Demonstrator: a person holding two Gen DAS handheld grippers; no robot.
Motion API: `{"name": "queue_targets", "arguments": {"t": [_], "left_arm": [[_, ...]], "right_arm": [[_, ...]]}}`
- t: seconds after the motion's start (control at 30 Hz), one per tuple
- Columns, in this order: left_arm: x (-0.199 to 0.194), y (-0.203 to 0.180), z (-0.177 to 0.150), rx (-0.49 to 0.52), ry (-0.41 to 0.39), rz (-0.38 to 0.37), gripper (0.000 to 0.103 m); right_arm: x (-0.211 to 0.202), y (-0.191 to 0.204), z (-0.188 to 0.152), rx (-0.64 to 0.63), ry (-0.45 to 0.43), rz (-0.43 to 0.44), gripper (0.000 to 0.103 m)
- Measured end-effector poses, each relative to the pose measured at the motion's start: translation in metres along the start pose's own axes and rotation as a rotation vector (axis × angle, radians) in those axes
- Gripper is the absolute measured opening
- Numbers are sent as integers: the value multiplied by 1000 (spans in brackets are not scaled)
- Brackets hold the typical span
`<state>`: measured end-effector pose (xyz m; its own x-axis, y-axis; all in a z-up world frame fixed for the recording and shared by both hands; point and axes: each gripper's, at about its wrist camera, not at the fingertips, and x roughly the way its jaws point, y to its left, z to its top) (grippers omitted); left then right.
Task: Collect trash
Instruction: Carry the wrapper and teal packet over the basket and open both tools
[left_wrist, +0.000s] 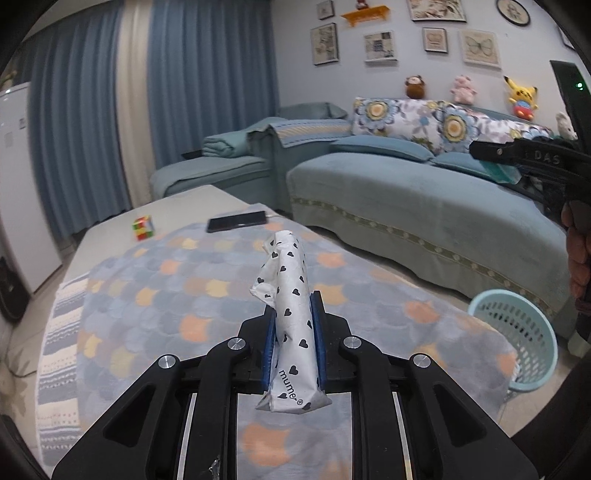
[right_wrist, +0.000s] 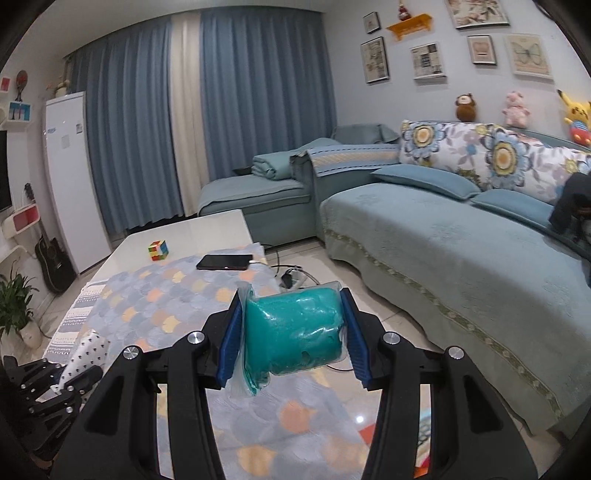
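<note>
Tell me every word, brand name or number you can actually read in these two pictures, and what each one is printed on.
"mume®": on the white wrapper with black hearts, held in the left gripper.
"DAS": raised letters on the black body of the right gripper, seen from the left wrist view.
Too small or blurred to read: the framed wall prints and the stickers on the tall white cabinet.
No text shows on the teal lump in clear plastic.
</note>
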<state>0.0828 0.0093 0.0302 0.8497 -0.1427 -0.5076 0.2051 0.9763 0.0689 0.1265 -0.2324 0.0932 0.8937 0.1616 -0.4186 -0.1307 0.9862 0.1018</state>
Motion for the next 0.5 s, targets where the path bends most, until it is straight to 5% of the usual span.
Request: {"name": "queue_targets", "arguments": {"t": [0.5], "left_arm": [[-11,-46,-18,37,24,-85,16]], "right_arm": [[-54,-58,-25,133,0,-19,46]]}}
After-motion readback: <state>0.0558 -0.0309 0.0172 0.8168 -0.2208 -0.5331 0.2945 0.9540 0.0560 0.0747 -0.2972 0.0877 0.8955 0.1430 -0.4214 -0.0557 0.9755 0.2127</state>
